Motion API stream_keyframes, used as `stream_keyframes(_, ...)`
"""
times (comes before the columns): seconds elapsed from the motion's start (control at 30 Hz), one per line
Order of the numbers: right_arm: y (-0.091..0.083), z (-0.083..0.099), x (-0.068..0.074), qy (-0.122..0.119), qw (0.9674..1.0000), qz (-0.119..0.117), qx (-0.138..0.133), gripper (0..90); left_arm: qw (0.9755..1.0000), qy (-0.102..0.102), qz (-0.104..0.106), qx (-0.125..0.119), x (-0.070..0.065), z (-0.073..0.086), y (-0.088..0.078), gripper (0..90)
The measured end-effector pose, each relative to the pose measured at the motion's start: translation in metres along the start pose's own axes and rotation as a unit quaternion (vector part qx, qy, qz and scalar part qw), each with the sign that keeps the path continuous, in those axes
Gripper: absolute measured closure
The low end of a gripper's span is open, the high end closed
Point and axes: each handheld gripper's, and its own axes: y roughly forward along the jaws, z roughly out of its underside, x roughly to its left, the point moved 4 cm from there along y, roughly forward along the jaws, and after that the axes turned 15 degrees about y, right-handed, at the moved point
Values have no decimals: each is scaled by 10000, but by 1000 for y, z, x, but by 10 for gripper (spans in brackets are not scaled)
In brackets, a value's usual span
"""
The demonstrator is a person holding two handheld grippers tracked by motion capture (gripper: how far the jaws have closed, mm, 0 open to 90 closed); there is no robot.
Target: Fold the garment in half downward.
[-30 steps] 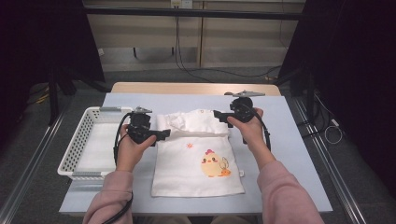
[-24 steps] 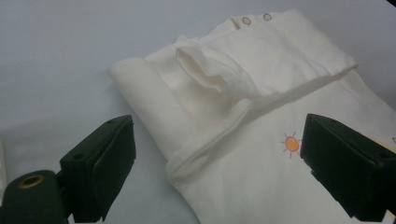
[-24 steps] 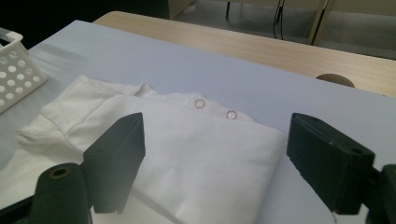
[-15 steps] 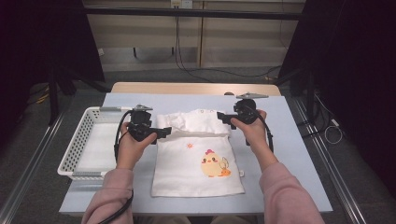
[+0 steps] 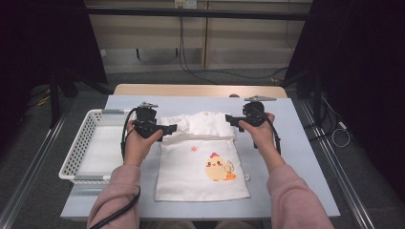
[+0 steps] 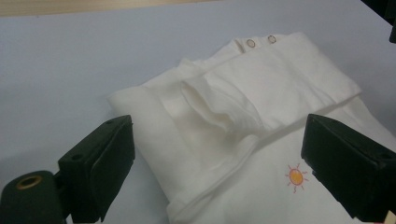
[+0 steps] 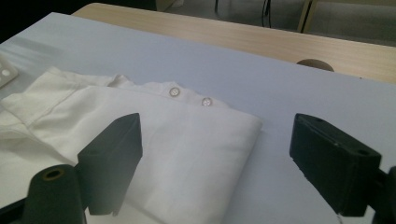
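Both grippers stood with their jaws apart and nothing between the pads: the left gripper (image 5: 168,128) hung over the left end of the folded-down top of the garment, the right gripper (image 5: 230,119) over its right end. Against the pictures from a second before, the hands had hardly shifted; the fold lay on the cloth the same way, so the fold looked finished and released, with the next grab not yet begun.

Going down by size, the blue-grey table (image 5: 305,157) carried everything. On its left edge sat the white mesh basket (image 5: 79,152), with only a pale liner visible inside. At the middle lay the white baby shirt (image 5: 203,167), flat, its chick print (image 5: 217,167) facing up and its upper part doubled over into a thick band (image 6: 261,88). In the left gripper view that band was rumpled near its left end, beside a small sun print (image 6: 296,177). In the right gripper view its right corner lay neat, with two snap buttons (image 7: 189,96) along the back edge.

By my reading, another fold would come next, and the rumpled left end might need smoothing first.
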Motion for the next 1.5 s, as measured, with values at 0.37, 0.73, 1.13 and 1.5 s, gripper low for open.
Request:
stream_keyframes(0.37, 18, -1, -7, -38, 9999, 55, 75, 176, 9997, -204, -136, 73, 16, -5, 16, 59)
stream_keyframes(0.73, 29, 1, -16, 47, 9999, 89, 70, 168, 9992, -313, -241, 53, 26, -7, 30, 47)
stream_keyframes(1.13, 47, 0, -31, 224, 9995, 199, 118, 219, 9988, -352, -343, 60, 36, -10, 37, 48)
stream_keyframes(1.5, 75, -5, -34, 138, 9995, 213, 187, 314, 9983, -449, -358, 64, 39, -13, 41, 47)
